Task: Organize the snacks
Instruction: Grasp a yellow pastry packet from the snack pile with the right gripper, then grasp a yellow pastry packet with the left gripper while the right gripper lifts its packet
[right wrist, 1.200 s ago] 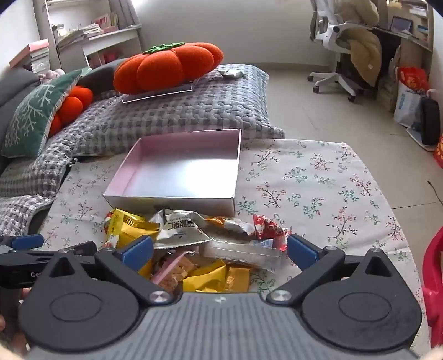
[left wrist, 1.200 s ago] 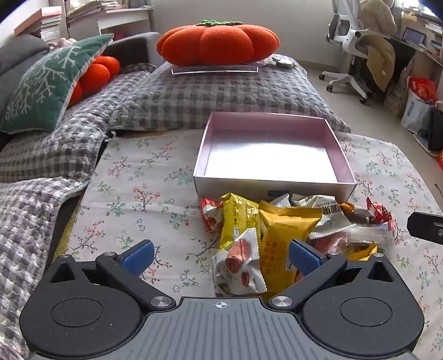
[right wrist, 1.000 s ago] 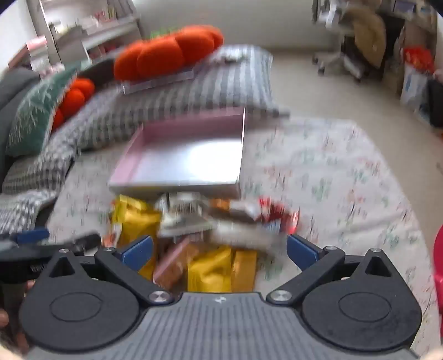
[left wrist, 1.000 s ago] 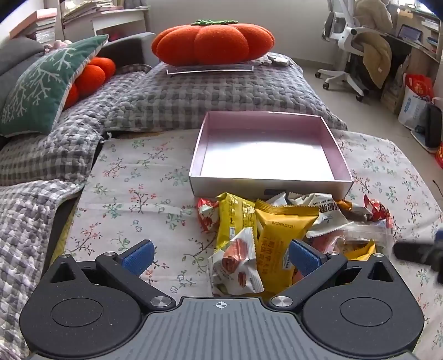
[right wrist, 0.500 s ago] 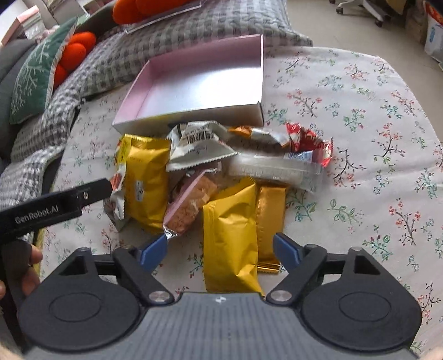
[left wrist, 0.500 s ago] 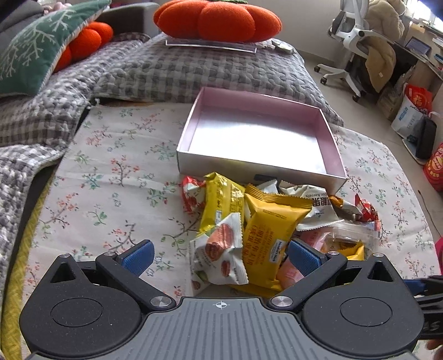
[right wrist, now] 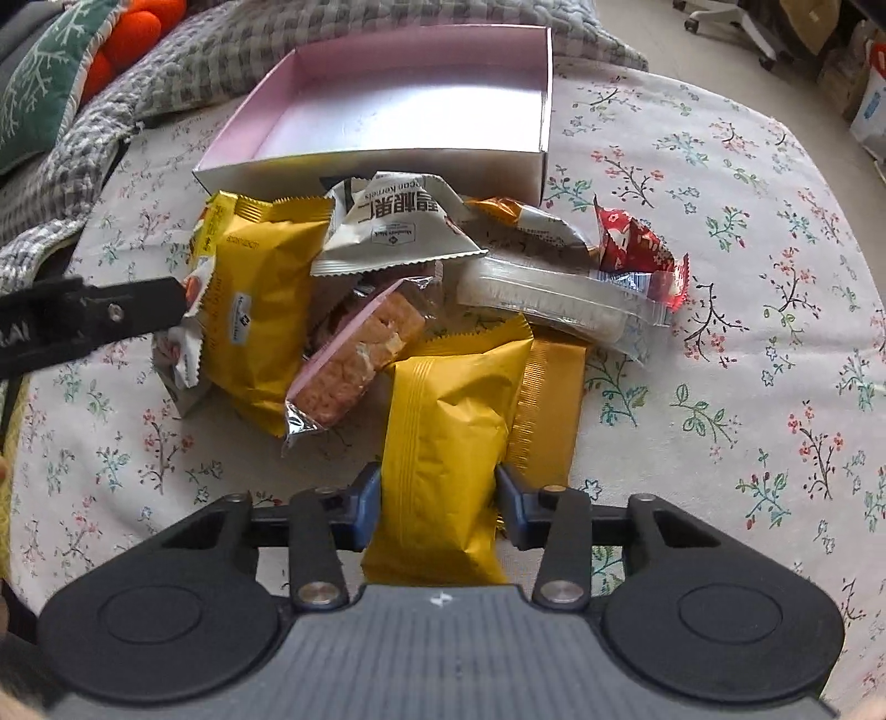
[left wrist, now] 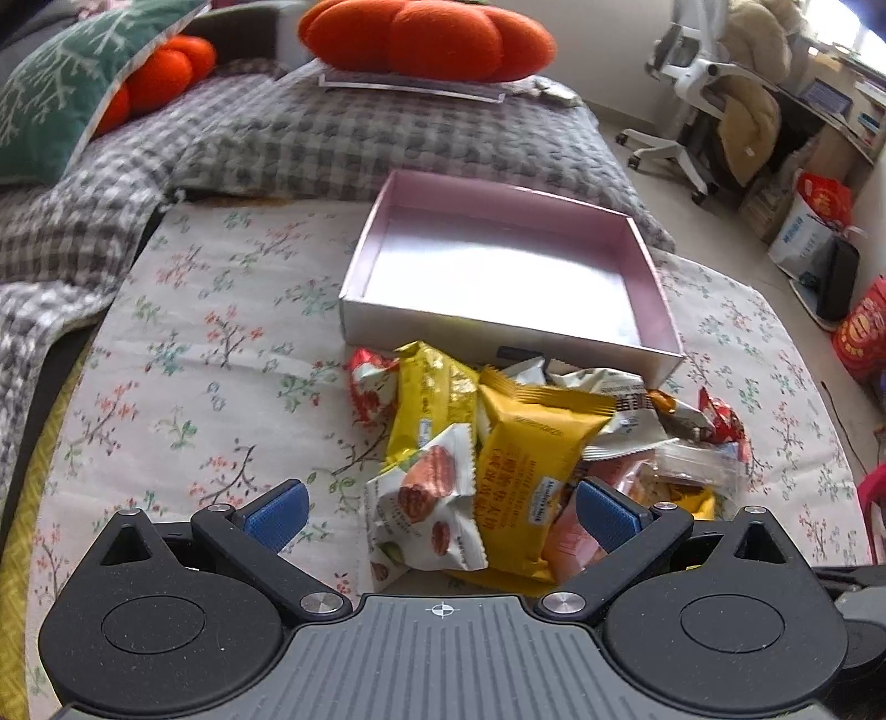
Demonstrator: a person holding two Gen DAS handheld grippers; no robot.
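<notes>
Grey checked sofa [left wrist: 343, 138], orange pumpkin cushion [left wrist: 426, 39], white office chair [left wrist: 681, 94] on pale floor.

Both the left gripper [left wrist: 440, 512] and the right gripper [right wrist: 438, 498] are showing black linkage arms, silver pivot screws, blue finger pads [left wrist: 275, 508], round black caps and a ribbed grey body bearing a white crosshair mark.

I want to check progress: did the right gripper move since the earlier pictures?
Yes. The right gripper went forward and down toward the box, and its fingers closed around a yellow packet.
</notes>
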